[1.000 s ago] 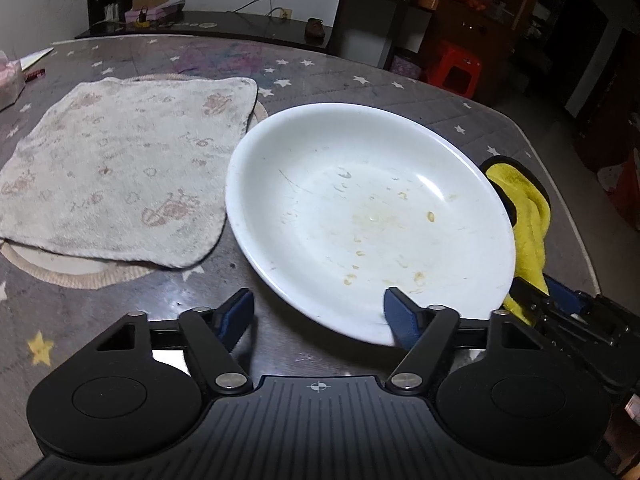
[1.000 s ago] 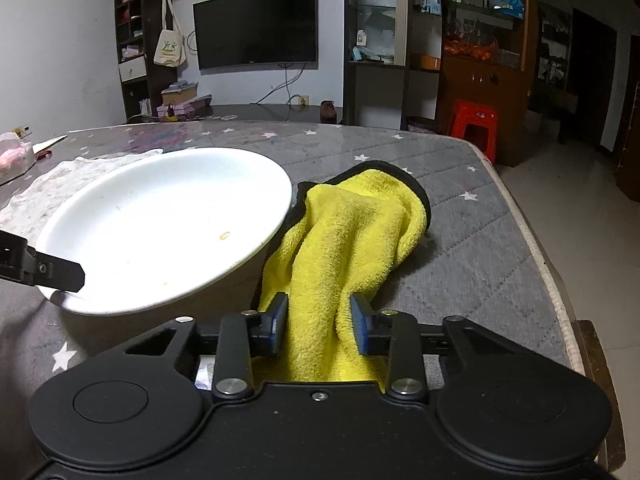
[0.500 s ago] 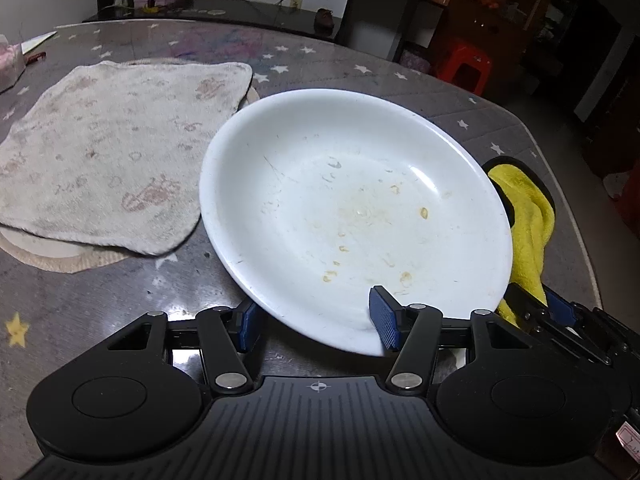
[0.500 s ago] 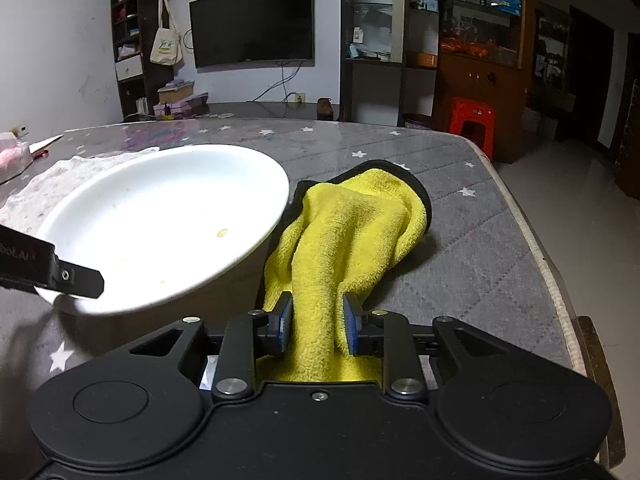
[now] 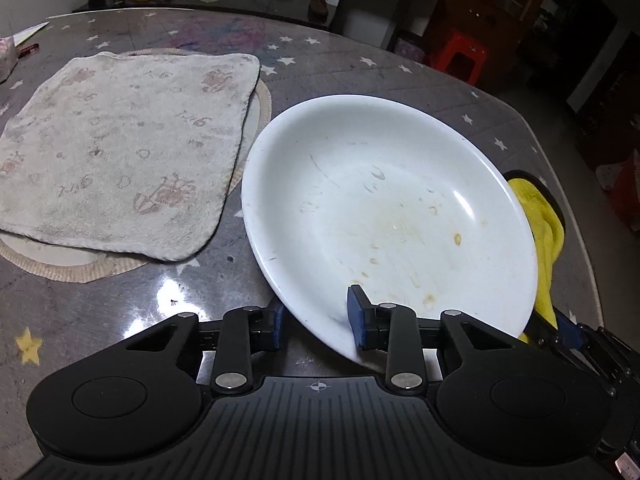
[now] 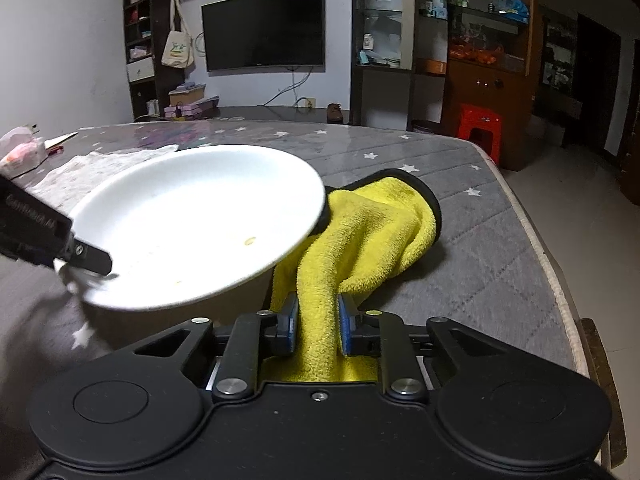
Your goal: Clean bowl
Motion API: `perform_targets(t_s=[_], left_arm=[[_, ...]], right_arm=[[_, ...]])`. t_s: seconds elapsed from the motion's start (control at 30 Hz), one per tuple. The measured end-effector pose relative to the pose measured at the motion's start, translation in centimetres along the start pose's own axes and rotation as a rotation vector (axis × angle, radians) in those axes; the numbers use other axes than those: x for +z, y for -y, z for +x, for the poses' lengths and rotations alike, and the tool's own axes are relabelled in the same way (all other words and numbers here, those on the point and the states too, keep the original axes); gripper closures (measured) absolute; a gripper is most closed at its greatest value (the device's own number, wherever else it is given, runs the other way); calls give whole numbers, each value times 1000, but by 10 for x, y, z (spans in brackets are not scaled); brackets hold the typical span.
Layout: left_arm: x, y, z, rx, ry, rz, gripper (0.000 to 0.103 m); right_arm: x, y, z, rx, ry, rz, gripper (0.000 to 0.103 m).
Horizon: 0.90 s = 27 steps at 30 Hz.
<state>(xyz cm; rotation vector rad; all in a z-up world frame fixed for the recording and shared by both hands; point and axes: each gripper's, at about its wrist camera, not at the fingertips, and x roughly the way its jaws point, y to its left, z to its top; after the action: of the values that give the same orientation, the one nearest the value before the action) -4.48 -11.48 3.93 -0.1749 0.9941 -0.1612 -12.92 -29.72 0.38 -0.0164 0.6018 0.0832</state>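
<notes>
The bowl (image 5: 384, 216) sits tilted, its near rim lifted off the surface (image 5: 120, 308) and its far edge over the yellow cloth (image 6: 372, 232). The grip is only on the thin rim, so the smooth bowl could slip or swing down if scrubbing pushes hard against it. The cloth's loose end could also drag under the bowl. The left claw (image 5: 316, 320) is closing, nearly together, with the rim between its pads. The right claw (image 6: 318, 326) is clamped on a bunched fold of cloth. Dried yellowish specks dot the bowl's inside.
</notes>
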Motion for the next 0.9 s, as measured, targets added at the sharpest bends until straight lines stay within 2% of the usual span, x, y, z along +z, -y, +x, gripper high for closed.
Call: perform_targets(t_s=[0.17,0.47,0.9], left_arm=[[1,-7,-4,-19,-33,22,72],[1,-9,-7,-31,-54,131,70],[8,-7,-1,-32,-72,222,66]], right_arm=[[-10,-11,-19,23,-1,-28,81],[-23,-31,-50,85,11,-65,81],[-13,-23,-25,46,19,-97,81]])
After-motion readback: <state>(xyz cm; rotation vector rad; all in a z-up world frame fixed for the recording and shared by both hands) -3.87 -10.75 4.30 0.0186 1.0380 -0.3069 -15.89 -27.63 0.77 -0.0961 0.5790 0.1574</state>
